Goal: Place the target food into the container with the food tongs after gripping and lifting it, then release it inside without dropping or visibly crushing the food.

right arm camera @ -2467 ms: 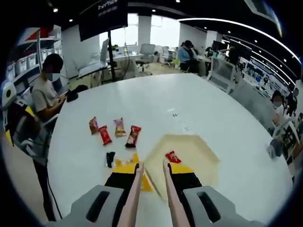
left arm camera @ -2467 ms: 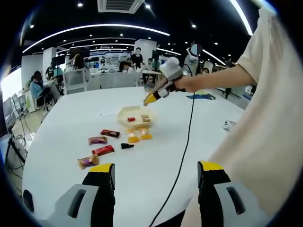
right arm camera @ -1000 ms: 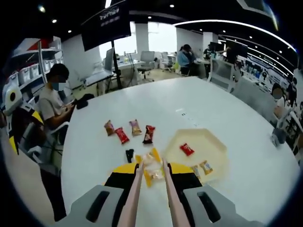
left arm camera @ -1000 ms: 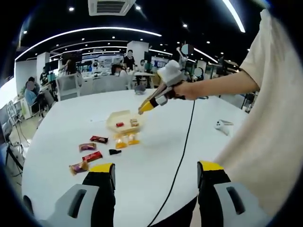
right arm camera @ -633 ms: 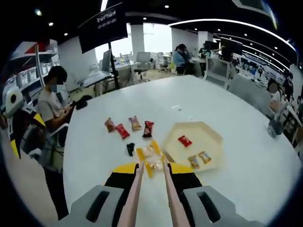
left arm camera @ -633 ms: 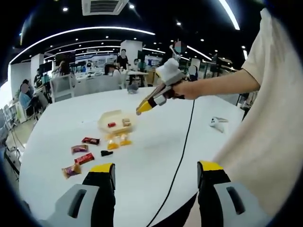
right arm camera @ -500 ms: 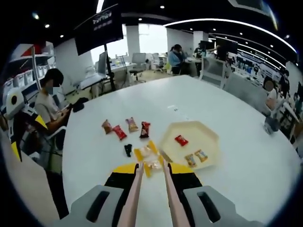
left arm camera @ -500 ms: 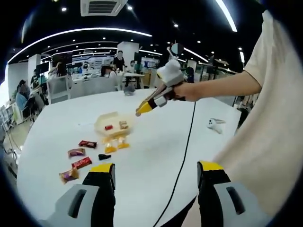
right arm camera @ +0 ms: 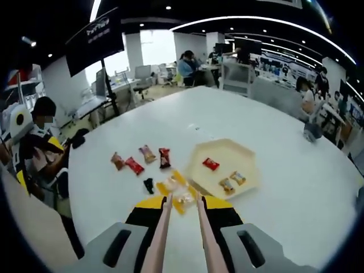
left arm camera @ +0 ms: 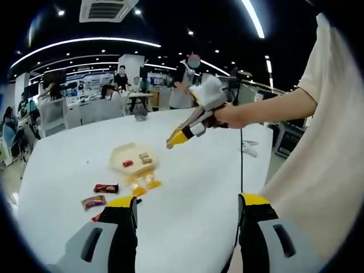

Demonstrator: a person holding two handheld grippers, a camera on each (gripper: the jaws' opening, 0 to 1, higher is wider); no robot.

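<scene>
My right gripper [right arm camera: 182, 200] clamps pink food tongs [right arm camera: 181, 224], raised above white table [right arm camera: 284, 187]. My left gripper [left arm camera: 185, 206] jaws spread wide, holding nothing. Pale hexagonal container [right arm camera: 223, 165] holds three wrapped snacks. Clear-wrapped food [right arm camera: 183, 199] sits at tong tips, just beside container; grip on it: cannot tell.

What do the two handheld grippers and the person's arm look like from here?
The left gripper has grey bodies with black jaws tipped yellow. The right gripper has the same grey, black and yellow build, with pale tongs along its jaws and a black cable. The person wears a cream short sleeve.
</scene>
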